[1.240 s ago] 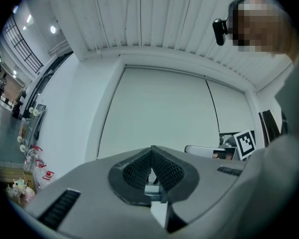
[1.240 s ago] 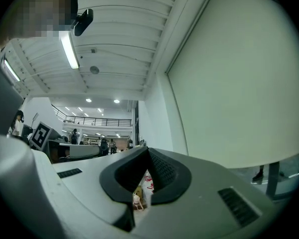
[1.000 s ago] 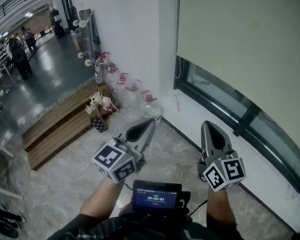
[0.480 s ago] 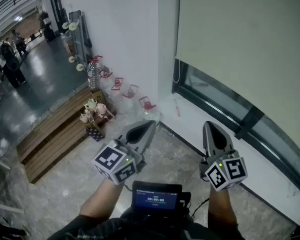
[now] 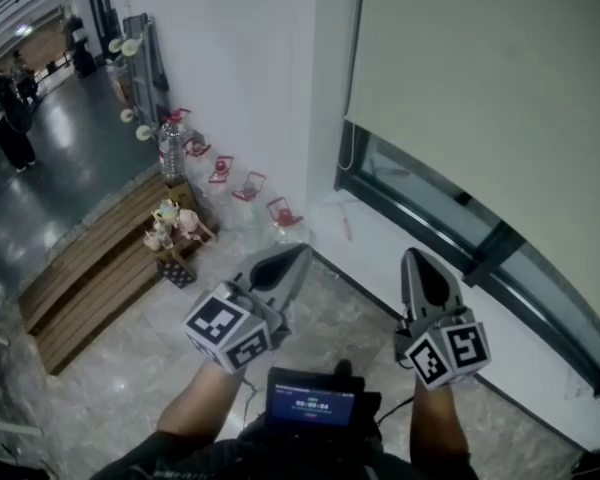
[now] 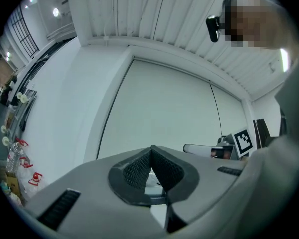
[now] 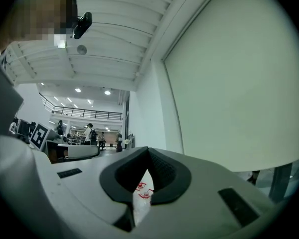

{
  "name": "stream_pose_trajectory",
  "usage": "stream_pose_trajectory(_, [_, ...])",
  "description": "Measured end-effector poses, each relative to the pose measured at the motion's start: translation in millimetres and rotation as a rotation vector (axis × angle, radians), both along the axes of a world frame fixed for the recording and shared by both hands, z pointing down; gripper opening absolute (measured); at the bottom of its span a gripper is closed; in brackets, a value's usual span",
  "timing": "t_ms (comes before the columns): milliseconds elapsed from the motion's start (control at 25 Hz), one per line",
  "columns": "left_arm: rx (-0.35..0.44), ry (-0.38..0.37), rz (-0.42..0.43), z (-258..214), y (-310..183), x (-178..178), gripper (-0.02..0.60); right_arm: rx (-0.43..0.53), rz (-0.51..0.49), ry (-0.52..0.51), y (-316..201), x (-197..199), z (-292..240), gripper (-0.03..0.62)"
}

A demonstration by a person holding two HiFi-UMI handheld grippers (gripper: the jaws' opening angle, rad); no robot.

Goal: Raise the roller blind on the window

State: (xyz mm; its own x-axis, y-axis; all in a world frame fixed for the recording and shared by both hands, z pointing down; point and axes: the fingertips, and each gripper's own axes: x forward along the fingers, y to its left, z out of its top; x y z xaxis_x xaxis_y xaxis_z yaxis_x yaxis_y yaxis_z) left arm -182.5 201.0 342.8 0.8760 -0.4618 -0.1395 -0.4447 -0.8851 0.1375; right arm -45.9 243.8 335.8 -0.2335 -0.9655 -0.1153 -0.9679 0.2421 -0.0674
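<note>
The roller blind (image 5: pixel 480 78) hangs low over the window (image 5: pixel 435 208). Only a strip of glass shows beneath its bottom edge, so nothing of the raising looks done yet.

Both grippers are held out over the floor (image 5: pixel 350 308), well short of the window and touching nothing. The left gripper (image 5: pixel 298 252) has its jaws pressed together with nothing between them; its own view shows the pads meeting at the tip, with the blind (image 6: pixel 159 113) filling the background. The right gripper (image 5: pixel 420 259) is the same, jaws together and empty, with the blind (image 7: pixel 239 73) beside it in its view.

The step in hand reads as the approach, getting within reach of the blind's control. A thin looped cord (image 5: pixel 351 156) appears to hang at the blind's left edge, against the window frame by the white wall (image 5: pixel 240 58). It is too fine to tell whether it is bead chain or plain cord.

The next move probably calls for bringing one gripper to that loop and spreading its jaws. They would then close on a single strand, not both, and pull it downward in strokes. Which strand lifts the blind cannot be judged from here. The water bottles (image 5: pixel 250 186) on the floor below the corner crowd the footing there.
</note>
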Motion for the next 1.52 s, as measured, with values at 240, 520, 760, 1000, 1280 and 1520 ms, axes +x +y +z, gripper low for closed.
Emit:
stream_pose_trajectory(240, [-0.003,-0.012,-0.035,-2.1,-40.8,15.7,-0.003,0.016,-0.037,-0.010,-42.5,14.6,-3.8,0.000])
stream_pose_trajectory(520, [-0.013,-0.020,-0.099,-7.6,-90.5,42.3,-0.003,0.033,-0.090,-0.020,-95.5,44.0,-9.1,0.000])
stream_pose_trajectory(760, [-0.017,-0.020,-0.143,-10.3,-128.3,71.3,-0.003,0.037,-0.129,-0.025,-134.8,76.1,-11.4,0.000])
stream_pose_trajectory(1000, [-0.018,-0.024,-0.166,-8.2,-154.2,102.2,-0.003,0.047,-0.153,-0.030,-161.4,109.7,-12.1,0.000])
stream_pose_trajectory(1280, [-0.010,-0.025,-0.171,-5.6,-170.5,133.0,-0.003,0.051,-0.195,-0.029,-180.2,133.7,-8.8,0.000])
stream_pose_trajectory(1520, [-0.002,-0.066,-0.185,-10.7,-191.0,146.8,-0.003,0.061,-0.227,-0.074,-202.7,145.4,-7.9,0.000])
